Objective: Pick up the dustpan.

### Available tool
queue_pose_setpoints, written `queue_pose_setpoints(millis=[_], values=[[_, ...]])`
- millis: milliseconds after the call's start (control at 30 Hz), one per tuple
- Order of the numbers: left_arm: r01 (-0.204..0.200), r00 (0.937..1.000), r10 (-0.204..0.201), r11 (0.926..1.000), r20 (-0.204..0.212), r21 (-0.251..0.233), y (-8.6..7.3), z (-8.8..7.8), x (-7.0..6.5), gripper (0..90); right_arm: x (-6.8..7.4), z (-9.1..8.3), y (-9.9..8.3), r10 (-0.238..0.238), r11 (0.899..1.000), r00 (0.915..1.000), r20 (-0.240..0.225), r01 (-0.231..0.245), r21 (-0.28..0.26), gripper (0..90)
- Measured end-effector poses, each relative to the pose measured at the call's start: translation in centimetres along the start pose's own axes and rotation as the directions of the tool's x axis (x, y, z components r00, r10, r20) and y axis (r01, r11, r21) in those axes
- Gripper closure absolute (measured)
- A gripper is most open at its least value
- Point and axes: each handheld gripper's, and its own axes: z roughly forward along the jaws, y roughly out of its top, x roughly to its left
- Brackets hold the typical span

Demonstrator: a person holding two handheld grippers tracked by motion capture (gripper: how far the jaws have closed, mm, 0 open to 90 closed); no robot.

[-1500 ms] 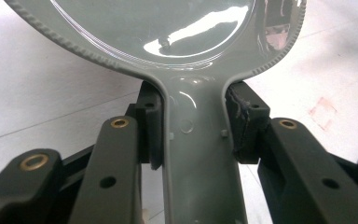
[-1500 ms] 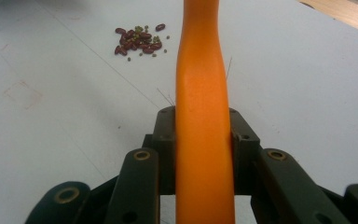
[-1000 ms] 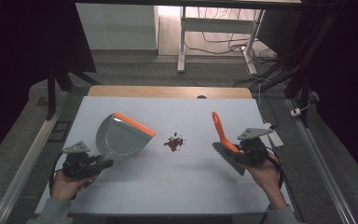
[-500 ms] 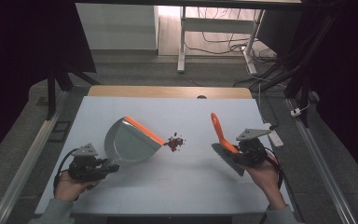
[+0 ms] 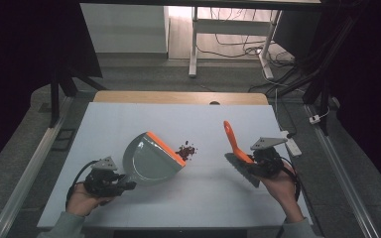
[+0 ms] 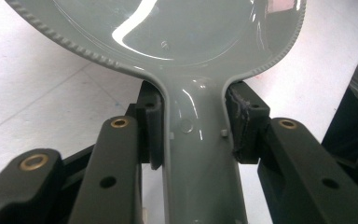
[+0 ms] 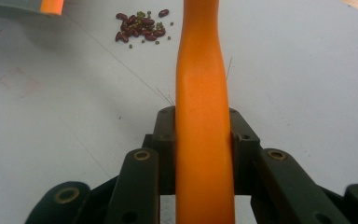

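Glossy grey plastic forms the dustpan (image 5: 151, 159), a shallow rounded scoop with an orange strip along its front lip; it is lying on the pale table (image 5: 129, 119) with that lip facing a small pile of dark red beans (image 5: 187, 150) just beside it. The left gripper (image 6: 193, 130) is clamping the dustpan's narrow handle, one black jaw pressing on each side. The left gripper view is showing a finely ribbed rim around the pan and bright reflections on its smooth surface; the pan's front is cut off at the top there. The right gripper (image 7: 200, 128) is clamping the smooth orange handle of a brush (image 5: 237, 148), whose grey bristle head is showing in the high view, tilted near the right hand (image 5: 278, 183). The right gripper view is resolving the pile into reddish-brown beans mixed with small green grains; the bristles are hidden there.
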Motion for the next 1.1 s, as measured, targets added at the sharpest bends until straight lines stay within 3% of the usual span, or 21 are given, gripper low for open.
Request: queue_pose_setpoints(millis=[133, 233, 533, 1100], values=[[-0.035, 0.9993, 0.034, 0.9987, 0.016, 0.038, 0.2, 0.6, -0.6, 61.5, 0.1, 0.2, 0.0, -0.002, 1.000, 1.0000, 0.000, 0.002, 0.009, 70.7], [-0.038, 0.9990, 0.037, 0.9976, 0.024, 0.058, 0.3, 0.9, -0.7, 61.5, 0.1, 0.2, -0.1, -0.002, 1.000, 1.0000, -0.001, 0.002, 0.009, 70.7], [0.002, 0.9998, -0.004, 0.9958, 0.017, 0.091, -0.1, 1.0, 0.0, 61.4, 0.0, 0.3, -0.1, 0.002, 1.000, 1.0000, -0.001, -0.002, 0.011, 70.7], [0.008, 0.9994, -0.012, 0.9900, 0.032, 0.141, -0.1, 1.7, 0.0, 61.5, 0.2, 0.3, 0.4, -0.006, 1.000, 0.9999, 0.011, 0.006, -0.005, 70.7]])
